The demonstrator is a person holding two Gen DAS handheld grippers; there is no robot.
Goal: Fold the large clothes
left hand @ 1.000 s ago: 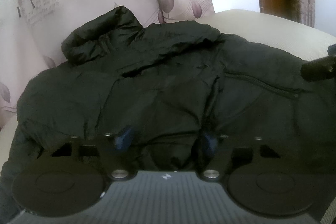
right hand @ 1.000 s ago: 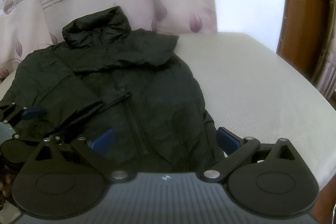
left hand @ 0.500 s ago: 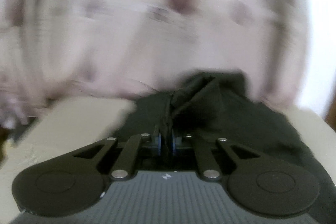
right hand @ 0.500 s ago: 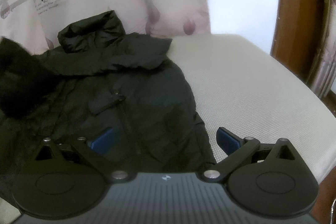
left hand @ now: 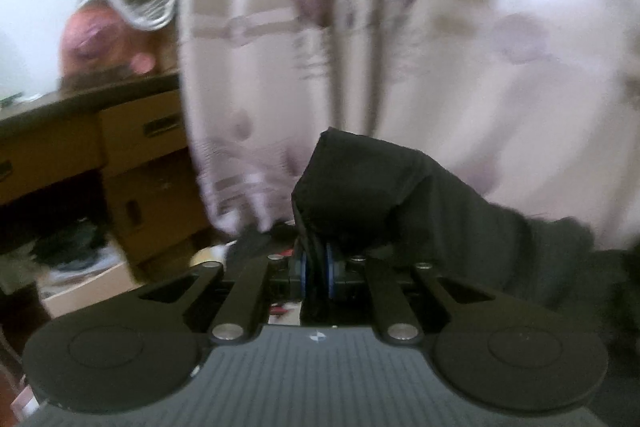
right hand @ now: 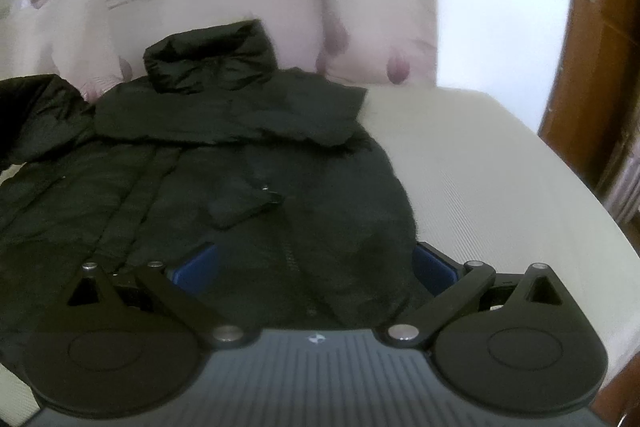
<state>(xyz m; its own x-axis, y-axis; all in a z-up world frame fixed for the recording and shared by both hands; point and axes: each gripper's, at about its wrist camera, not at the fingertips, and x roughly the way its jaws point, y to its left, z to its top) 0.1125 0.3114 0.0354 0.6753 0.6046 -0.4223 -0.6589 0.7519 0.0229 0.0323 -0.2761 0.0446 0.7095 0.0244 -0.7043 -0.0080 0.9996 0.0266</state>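
Since the earlier frame, our left gripper [left hand: 316, 267] has closed on a sleeve [left hand: 384, 195] of the black jacket [right hand: 248, 171] and lifted it leftward, clear of the body. Our right gripper [right hand: 314, 263] hangs wide open over the hem. We judge the fold barely begun: the jacket lies spread across the cream cushion [right hand: 500, 167], toward its left edge
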